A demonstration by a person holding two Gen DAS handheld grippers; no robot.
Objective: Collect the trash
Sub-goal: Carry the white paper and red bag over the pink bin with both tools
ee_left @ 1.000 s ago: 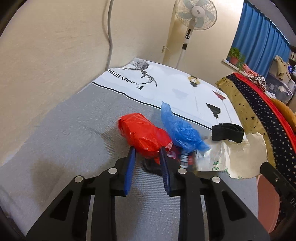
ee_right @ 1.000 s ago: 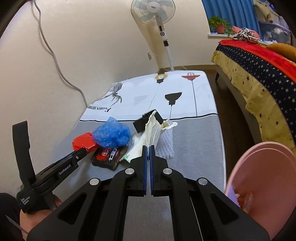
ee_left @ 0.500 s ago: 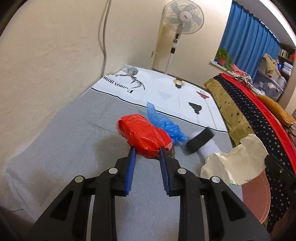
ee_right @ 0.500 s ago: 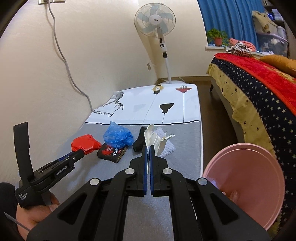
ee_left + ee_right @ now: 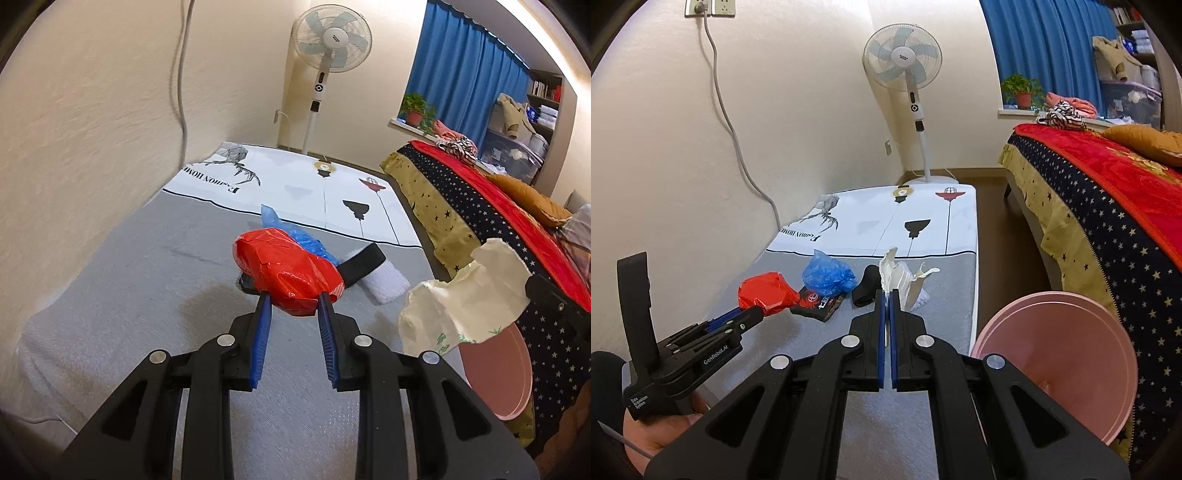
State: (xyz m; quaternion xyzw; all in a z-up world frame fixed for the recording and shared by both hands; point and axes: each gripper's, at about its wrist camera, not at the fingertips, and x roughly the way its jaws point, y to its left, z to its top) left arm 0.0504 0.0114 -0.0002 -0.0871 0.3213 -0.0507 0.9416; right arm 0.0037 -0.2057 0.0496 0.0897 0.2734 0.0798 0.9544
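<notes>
My left gripper is shut on a crumpled red plastic wrapper and holds it above the grey mat; it also shows in the right wrist view. My right gripper is shut on a crumpled white paper bag, lifted off the mat; the bag shows in the left wrist view. A pink bin stands to the right, below the bag. A blue plastic bag and a black-red wrapper lie on the mat.
A black band and a white foam piece lie on the mat. A bed with a starred cover is on the right. A standing fan is at the back. The wall runs along the left.
Both grippers rose. The red wrapper left the mat in my left gripper. The white paper bag lifted off the mat and moved right toward the pink bin.
</notes>
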